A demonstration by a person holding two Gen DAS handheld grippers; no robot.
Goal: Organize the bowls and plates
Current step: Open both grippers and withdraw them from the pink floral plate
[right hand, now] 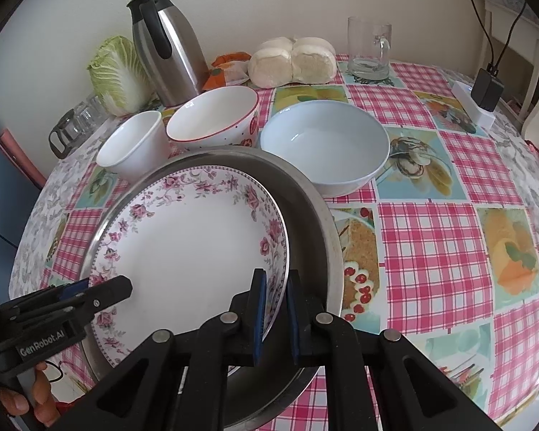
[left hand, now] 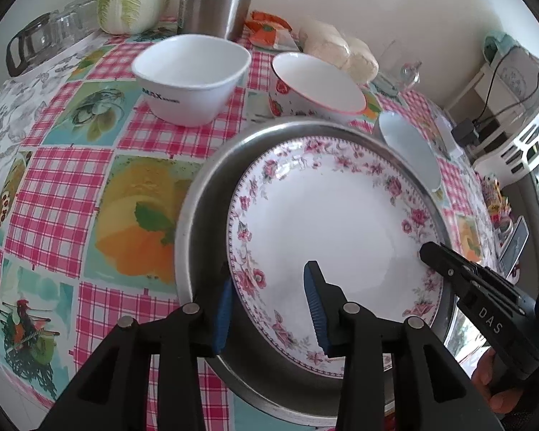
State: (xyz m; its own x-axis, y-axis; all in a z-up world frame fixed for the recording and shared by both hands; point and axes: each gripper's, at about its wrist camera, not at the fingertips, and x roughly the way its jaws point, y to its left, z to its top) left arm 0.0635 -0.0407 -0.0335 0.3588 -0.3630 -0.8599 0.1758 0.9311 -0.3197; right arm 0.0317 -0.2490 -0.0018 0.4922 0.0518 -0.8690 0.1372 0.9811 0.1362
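Floral plate (right hand: 197,251) lying in metal tray (right hand: 316,215) on checked table (right hand: 431,237); right gripper (right hand: 275,309) clamped on plate's rim; left gripper (left hand: 269,305) astride opposite rim, pads apart, not pressing; three bowls (right hand: 212,118) just behind tray.

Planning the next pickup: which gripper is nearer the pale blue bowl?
Right. The right gripper grips the flowered plate's edge below the pale blue bowl; the left gripper is across the plate.
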